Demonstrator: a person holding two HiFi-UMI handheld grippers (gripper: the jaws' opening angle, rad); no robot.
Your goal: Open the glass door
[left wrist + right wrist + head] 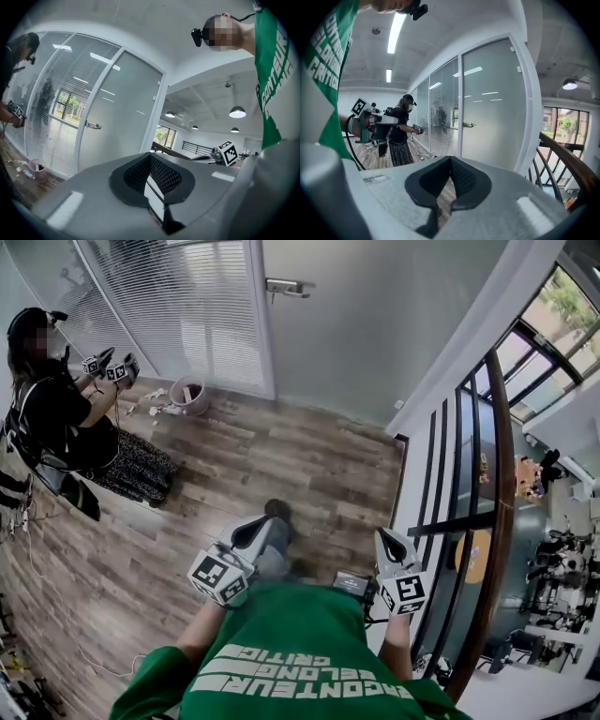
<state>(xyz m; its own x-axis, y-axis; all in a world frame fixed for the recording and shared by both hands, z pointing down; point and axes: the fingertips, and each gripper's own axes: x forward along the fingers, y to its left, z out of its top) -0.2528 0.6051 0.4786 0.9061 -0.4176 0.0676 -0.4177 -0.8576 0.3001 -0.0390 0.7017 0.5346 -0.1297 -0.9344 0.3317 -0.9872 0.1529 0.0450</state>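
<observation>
We can read only part of the white lettering on the green shirt (pixel 281 667): in the right gripper view, at the upper left of the frame, the word "CRITIC" shows below a line ending in "ELONG". Each marker cube bears black-and-white squares and no words. A round pinkish bucket (pixel 190 395) stands on the wooden floor (pixel 281 456) in the upper left of the head view, at the foot of the slatted blinds (pixel 183 306); something dark lies in it, but we cannot tell what. The glass door (pixel 375 324) fills the top centre of that view, frosted, with its metal handle (pixel 286 287) at its left edge. The left claw (pixel 246 532) and the right claw (pixel 389 542) sit at the bottom centre, well apart from the door, and each has its jaws closed together on nothing. Another person (pixel 47 399) stands at the far left, holding up a pair of grippers.
</observation>
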